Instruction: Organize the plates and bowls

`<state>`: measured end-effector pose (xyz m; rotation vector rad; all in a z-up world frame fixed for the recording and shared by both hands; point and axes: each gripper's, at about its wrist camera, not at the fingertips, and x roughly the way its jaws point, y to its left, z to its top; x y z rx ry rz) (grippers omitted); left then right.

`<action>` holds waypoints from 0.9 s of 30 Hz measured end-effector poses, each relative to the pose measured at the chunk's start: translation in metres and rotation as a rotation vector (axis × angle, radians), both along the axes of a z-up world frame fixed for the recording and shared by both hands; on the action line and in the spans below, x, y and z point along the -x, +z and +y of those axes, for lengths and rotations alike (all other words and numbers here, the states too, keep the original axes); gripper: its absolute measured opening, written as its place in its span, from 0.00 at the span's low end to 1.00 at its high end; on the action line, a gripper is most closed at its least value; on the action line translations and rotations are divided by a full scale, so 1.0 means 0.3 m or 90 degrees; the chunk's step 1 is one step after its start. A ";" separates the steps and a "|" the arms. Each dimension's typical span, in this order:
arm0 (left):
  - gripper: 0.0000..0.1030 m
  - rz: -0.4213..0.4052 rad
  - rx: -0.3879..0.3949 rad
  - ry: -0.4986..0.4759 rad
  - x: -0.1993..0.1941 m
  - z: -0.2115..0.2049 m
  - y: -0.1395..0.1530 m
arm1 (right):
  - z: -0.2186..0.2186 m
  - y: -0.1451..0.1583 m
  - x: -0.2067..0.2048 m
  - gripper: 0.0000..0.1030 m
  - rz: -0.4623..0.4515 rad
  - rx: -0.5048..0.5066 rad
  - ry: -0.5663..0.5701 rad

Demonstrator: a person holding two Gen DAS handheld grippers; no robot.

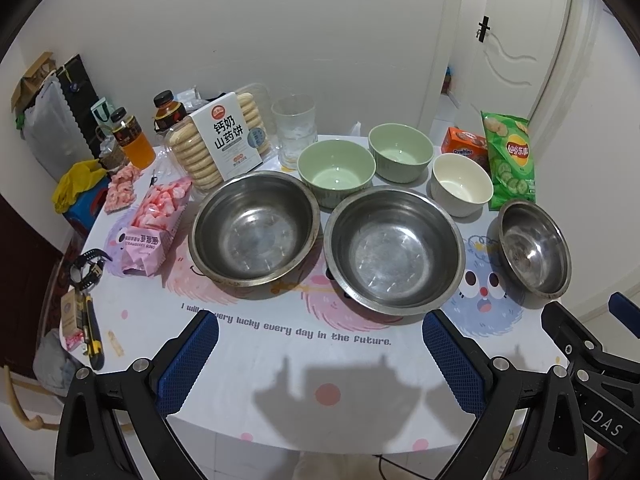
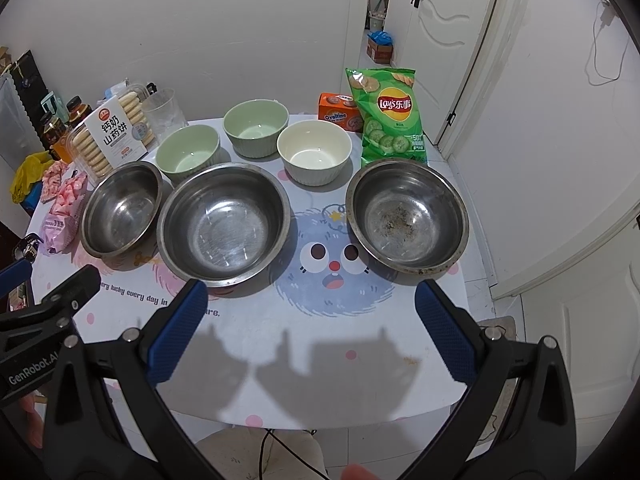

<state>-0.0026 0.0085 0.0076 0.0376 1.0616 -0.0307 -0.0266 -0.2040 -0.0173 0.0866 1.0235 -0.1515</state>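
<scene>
From the left wrist view, a table [image 1: 280, 360] under a cartoon-printed cloth stands against a white wall, with a white door [image 1: 516, 40] at about one o'clock. The left gripper [image 1: 320, 344] hangs over the near edge with its blue-padded fingers spread wide and nothing between them. Two large steel bowls [image 1: 256, 226] [image 1: 394, 250] sit side by side at twelve o'clock, rims nearly touching, and a smaller steel bowl [image 1: 534, 250] lies at two o'clock; all three look empty. Behind them stand two green bowls [image 1: 336, 170] [image 1: 400, 152] and a cream bowl [image 1: 462, 188], each bare inside. A clear glass [image 1: 294, 130], a biscuit box [image 1: 226, 140], a pink snack bag [image 1: 154, 220] and a green chip bag [image 1: 510, 156] ring the bowls. The clutter at nine o'clock is hard to make out. From the right wrist view, the same table [image 2: 320, 360] fills the middle and the door [image 2: 448, 40] stands at one o'clock. The right gripper [image 2: 310, 312] is likewise wide open and empty above the near edge. The small steel bowl [image 2: 408, 216], now at one o'clock, carries dark specks on its bottom; the big bowls [image 2: 224, 222] [image 2: 122, 208] sit at eleven and ten o'clock. The green pair [image 2: 188, 152] [image 2: 256, 124] and the cream bowl [image 2: 314, 152] stand behind them, and the chip bag [image 2: 390, 114] leans at twelve o'clock. The left gripper [image 2: 40, 320] is cut off at nine o'clock.
</scene>
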 end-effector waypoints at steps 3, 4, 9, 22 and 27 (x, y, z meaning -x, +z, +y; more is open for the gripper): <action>1.00 -0.001 0.000 0.000 0.001 0.000 0.000 | 0.001 0.002 0.002 1.00 0.000 0.001 0.000; 1.00 -0.001 0.001 0.000 0.001 0.001 0.001 | 0.002 0.002 0.003 1.00 0.000 0.001 0.000; 1.00 -0.001 0.000 0.000 0.001 -0.005 -0.001 | 0.003 0.004 0.005 1.00 -0.001 0.001 0.000; 1.00 -0.002 0.001 0.001 0.002 -0.005 0.000 | 0.006 0.011 0.009 1.00 -0.002 0.002 0.000; 1.00 -0.003 0.000 0.000 0.004 -0.002 0.006 | 0.006 0.007 0.008 1.00 -0.002 0.002 -0.001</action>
